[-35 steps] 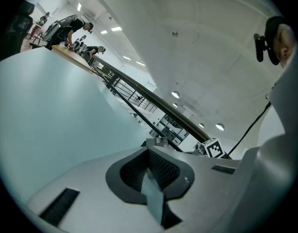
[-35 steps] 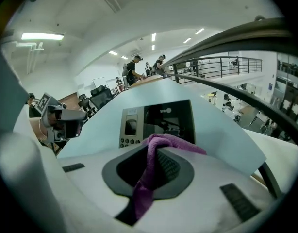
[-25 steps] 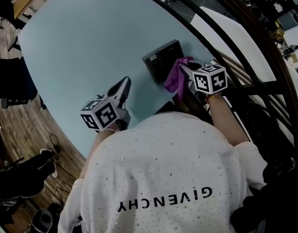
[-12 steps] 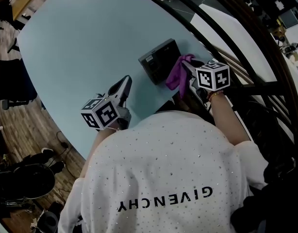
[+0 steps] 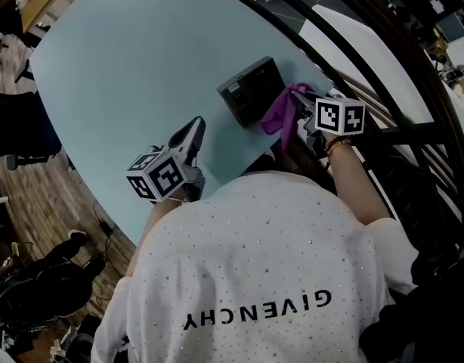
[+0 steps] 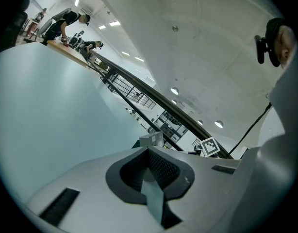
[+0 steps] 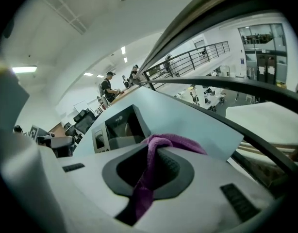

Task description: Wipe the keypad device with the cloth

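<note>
The dark keypad device (image 5: 251,91) lies on the pale blue table (image 5: 141,59), near its right edge. My right gripper (image 5: 301,116) is shut on a purple cloth (image 5: 280,112), which hangs against the device's right end. In the right gripper view the cloth (image 7: 154,169) runs between the closed jaws, with the device (image 7: 119,128) just beyond them. My left gripper (image 5: 191,133) rests low on the table, apart from the device, shut with nothing in it. The left gripper view shows the closed left gripper (image 6: 151,171) and the device's top (image 6: 151,140) far off.
A dark railing (image 5: 383,89) curves along the table's right side. Office chairs (image 5: 20,134) and a wood floor lie off the left edge. People stand at a far desk (image 6: 66,25). The person's white shirt (image 5: 255,278) fills the lower head view.
My right gripper has shifted right and slightly up along the device's end, carrying the cloth with it. The left gripper has stayed in place.
</note>
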A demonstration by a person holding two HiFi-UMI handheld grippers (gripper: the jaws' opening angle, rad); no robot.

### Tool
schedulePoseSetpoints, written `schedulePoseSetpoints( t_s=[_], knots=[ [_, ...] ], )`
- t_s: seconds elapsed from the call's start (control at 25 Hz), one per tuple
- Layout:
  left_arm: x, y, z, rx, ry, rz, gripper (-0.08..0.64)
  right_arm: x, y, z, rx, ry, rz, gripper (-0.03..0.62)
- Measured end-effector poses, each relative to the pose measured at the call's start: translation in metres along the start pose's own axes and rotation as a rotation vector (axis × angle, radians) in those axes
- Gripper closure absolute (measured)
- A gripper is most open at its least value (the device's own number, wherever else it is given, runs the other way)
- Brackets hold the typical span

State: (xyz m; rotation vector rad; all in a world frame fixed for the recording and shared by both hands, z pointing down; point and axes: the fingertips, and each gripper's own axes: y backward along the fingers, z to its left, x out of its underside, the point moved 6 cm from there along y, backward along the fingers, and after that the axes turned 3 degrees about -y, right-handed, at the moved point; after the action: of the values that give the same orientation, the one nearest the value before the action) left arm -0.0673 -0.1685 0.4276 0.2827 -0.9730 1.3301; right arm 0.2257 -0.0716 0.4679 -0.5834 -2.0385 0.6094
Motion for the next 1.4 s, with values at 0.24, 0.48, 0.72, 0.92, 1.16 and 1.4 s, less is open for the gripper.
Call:
schedulePoseSetpoints(
  t_s=[0.24,0.48,0.72,0.92,1.16,1.4],
  knots=[
    [-0.005,0.003,0.002,0.018,-0.013,-0.001,0.557,-0.006,0.001,0.032,-0.010,0.235,0.004,0.566],
    [-0.001,0.025,0.006,0.033,-0.028,-0.003,0.557,0.010,-0.004,0.079,-0.078,0.261,0.001,0.566],
    [0.013,0.054,0.012,0.024,-0.030,-0.016,0.557,0.045,-0.008,0.107,-0.102,0.290,0.047,0.566],
    [0.021,0.077,0.021,0.017,-0.026,-0.018,0.557,0.065,-0.017,0.127,-0.113,0.307,0.084,0.566],
    [0.032,0.093,0.032,0.001,-0.023,-0.005,0.557,0.077,-0.025,0.136,-0.108,0.326,0.097,0.566],
    [0.027,0.091,0.029,-0.004,-0.005,-0.008,0.557,0.074,-0.024,0.130,-0.107,0.313,0.116,0.566]
  ],
)
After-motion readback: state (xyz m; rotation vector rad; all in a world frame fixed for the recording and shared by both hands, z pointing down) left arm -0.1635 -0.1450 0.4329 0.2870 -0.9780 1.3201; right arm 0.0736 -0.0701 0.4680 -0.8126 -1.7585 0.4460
